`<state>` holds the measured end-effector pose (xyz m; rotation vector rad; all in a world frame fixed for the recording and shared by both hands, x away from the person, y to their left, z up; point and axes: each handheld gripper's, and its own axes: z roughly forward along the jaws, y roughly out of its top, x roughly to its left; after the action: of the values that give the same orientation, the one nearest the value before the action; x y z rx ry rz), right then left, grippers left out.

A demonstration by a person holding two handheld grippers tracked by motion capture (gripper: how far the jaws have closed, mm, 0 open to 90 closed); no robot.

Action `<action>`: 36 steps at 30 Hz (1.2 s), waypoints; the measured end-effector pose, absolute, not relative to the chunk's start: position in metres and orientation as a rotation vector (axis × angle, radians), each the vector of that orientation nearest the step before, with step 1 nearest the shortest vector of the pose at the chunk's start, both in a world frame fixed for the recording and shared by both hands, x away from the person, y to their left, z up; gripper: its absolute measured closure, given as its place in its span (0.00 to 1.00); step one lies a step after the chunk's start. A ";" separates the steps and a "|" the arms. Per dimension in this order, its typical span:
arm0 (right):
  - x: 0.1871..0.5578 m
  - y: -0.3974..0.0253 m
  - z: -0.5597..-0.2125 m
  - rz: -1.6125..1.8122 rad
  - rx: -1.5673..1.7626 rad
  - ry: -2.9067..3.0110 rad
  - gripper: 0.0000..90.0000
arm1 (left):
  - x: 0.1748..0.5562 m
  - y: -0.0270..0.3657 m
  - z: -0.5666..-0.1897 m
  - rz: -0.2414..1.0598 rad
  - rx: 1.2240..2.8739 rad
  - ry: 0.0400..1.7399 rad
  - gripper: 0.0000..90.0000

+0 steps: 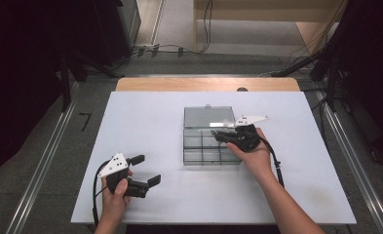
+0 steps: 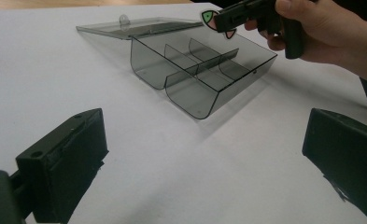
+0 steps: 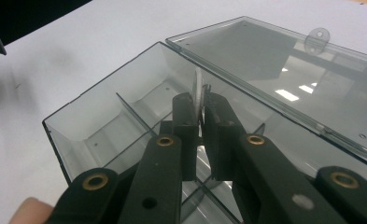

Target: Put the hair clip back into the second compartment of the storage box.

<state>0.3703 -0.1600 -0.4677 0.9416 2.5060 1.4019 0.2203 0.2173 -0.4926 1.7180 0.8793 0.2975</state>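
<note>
Sticker [image 3: 198, 89] sits pinched between right gripper [image 3: 201, 109] fingers (above the box [image 3: 125, 112]).

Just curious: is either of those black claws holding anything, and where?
The right gripper pinches a small flat fish-shaped sticker by its edge, above the open box. The left gripper holds nothing.

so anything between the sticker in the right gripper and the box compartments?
Nothing visible. The lid lies open flat behind the box, and the right gripper holds the sticker right above the open compartments.
</note>
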 end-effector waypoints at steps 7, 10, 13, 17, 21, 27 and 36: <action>0.378 -0.152 -0.470 1.380 0.974 2.533 0.91 | 0.221 0.218 -0.493 0.295 1.715 0.878 0.00; 0.379 -0.149 -0.472 1.383 0.978 2.557 0.91 | 0.221 0.218 -0.493 0.292 1.715 0.880 0.00; 0.380 -0.147 -0.475 1.369 0.982 2.571 0.91 | 0.221 0.218 -0.493 0.291 1.720 0.879 0.00; 0.383 -0.146 -0.480 1.329 0.969 2.594 0.91 | 0.221 0.217 -0.493 0.292 1.724 0.875 0.00; 0.384 -0.144 -0.484 1.299 0.986 2.613 0.91 | 0.221 0.217 -0.494 0.289 1.723 0.875 0.00; 0.388 -0.143 -0.490 1.284 1.030 2.629 0.91 | 0.221 0.217 -0.494 0.290 1.723 0.874 0.00; 0.389 -0.143 -0.492 1.266 1.027 2.655 0.83 | 0.221 0.217 -0.494 0.289 1.724 0.875 0.00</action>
<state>0.3889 -0.1428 -0.4921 1.0271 2.6546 1.2665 0.2214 0.2175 -0.4939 1.7244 0.8754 0.2887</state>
